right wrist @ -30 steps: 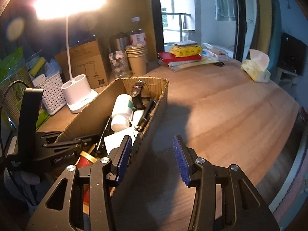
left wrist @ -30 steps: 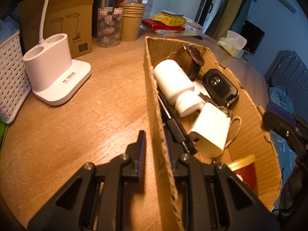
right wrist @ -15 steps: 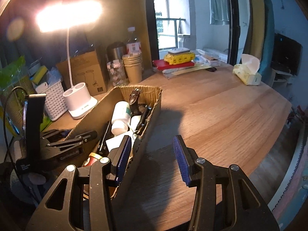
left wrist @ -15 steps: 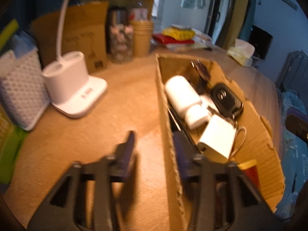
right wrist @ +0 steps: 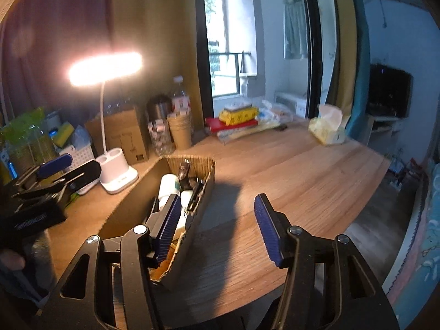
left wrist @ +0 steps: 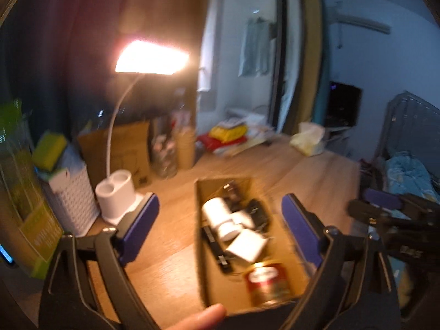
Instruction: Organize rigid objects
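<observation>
Left wrist view: the box (left wrist: 244, 247) is being seen from above, near the worktop's (left wrist: 302, 176) front edge, with a bottle (left wrist: 217, 210), charger (left wrist: 247, 247) and tin (left wrist: 268, 280) packed inside — the sorting is judged nearly done. The left gripper (left wrist: 218, 228) is being held spread wide and empty. The right gripper (right wrist: 216, 227) is likewise being held apart — one finger inside the box wall, nothing pinched.

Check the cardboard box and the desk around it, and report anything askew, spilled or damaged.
Nothing has spilled. The cardboard box has a ragged, torn right rim. Inside, the white bottle, white charger and red tin lie jumbled on their sides.
</observation>
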Tool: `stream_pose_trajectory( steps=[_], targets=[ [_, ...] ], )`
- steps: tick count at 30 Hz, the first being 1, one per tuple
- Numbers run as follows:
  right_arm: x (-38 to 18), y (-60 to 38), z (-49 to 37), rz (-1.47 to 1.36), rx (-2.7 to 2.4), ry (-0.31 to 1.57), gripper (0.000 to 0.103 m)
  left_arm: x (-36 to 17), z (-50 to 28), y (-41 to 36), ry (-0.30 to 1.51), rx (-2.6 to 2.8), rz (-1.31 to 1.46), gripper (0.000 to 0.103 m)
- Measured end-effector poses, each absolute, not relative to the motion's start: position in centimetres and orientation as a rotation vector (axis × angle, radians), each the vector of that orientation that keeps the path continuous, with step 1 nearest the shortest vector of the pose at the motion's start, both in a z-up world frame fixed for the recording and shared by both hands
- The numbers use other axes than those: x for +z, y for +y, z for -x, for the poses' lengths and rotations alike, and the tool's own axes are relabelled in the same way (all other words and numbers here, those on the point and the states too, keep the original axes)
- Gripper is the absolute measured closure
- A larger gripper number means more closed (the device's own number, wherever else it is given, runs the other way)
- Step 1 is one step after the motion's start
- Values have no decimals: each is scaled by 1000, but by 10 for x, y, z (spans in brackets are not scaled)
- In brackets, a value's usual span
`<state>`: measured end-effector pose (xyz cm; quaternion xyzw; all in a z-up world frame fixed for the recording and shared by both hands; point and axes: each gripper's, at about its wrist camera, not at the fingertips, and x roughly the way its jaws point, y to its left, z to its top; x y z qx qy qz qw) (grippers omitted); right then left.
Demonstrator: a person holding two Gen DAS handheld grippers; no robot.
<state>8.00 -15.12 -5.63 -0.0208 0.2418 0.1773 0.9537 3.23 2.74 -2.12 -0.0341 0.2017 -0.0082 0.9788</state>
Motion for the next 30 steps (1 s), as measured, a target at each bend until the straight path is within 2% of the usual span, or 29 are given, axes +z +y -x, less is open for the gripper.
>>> stream_pose_trajectory(
  steps=[2, 13, 30],
  targets=[
    [-46, -153, -69, 51, 354, 461, 39, -7, -20, 20, 377, -41, 66, 8],
    [0, -160, -23, 65, 322, 330, 35, 39, 26, 19, 281, -62, 76, 4],
    [-2, -165, -23, 50, 317, 349, 34, 38, 29, 14, 302, -80, 62, 1]
  ],
)
